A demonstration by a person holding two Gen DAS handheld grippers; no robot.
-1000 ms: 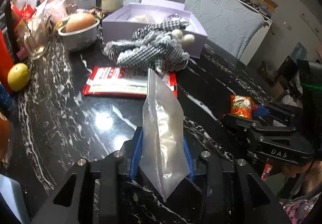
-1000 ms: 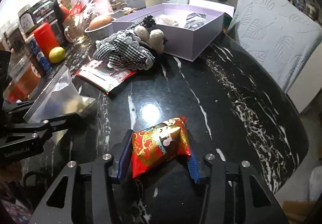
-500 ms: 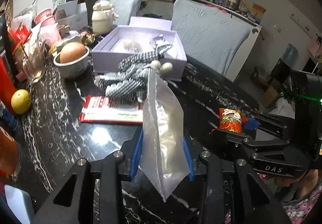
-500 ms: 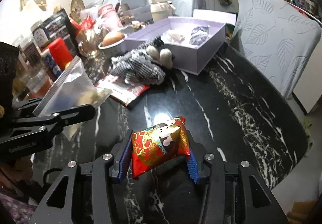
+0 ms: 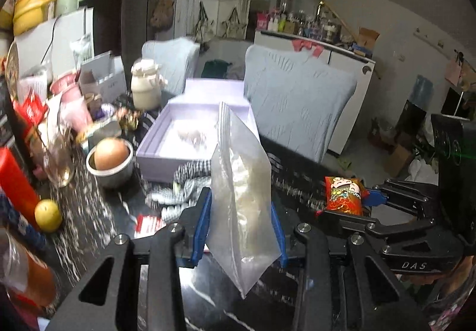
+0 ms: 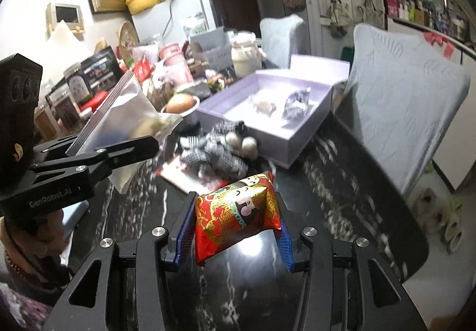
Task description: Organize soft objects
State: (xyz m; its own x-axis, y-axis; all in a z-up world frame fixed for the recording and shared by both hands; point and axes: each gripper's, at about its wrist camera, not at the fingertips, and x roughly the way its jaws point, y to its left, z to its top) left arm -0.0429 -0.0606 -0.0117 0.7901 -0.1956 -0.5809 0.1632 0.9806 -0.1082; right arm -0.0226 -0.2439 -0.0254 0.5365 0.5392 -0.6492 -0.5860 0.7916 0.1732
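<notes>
Evidently lifted clear of the counter [image 5: 89, 212] for carrying: from the left wrist, left tongs [image 5: 239, 224] clamped on a clear zip bag [image 5: 241, 182], blue pads pressing both faces, zip edge upward, pale lumpy contents sagging low. Held upright, probably so nothing spills. Behind the bag, an open lilac box [image 5: 190, 134], likely the drop spot, with small wrapped things inside. In front of the box, a heap of checked cloth [image 5: 184, 182]; left of the box, a metal bowl [image 5: 110, 164] with a brown round thing inside, and a lemon [image 5: 47, 212] nearer. Right of the bag, right tongs [image 5: 345, 197] pinching a red snack packet [image 5: 343, 194].

Seen from the right wrist, right tongs [image 6: 235, 218] closed partway onto the snack packet [image 6: 236, 212], puffy foil, red and gold with a cartoon face, tilted, raised above the counter [image 6: 342, 182]. Beyond it the box [image 6: 267, 119], holding two wrapped items; checked cloth [image 6: 217, 152] with pale round balls just before the box. Left of the box, the left tongs [image 6: 125, 152] gripping the bag [image 6: 128, 119], creased, cloudy.
</notes>
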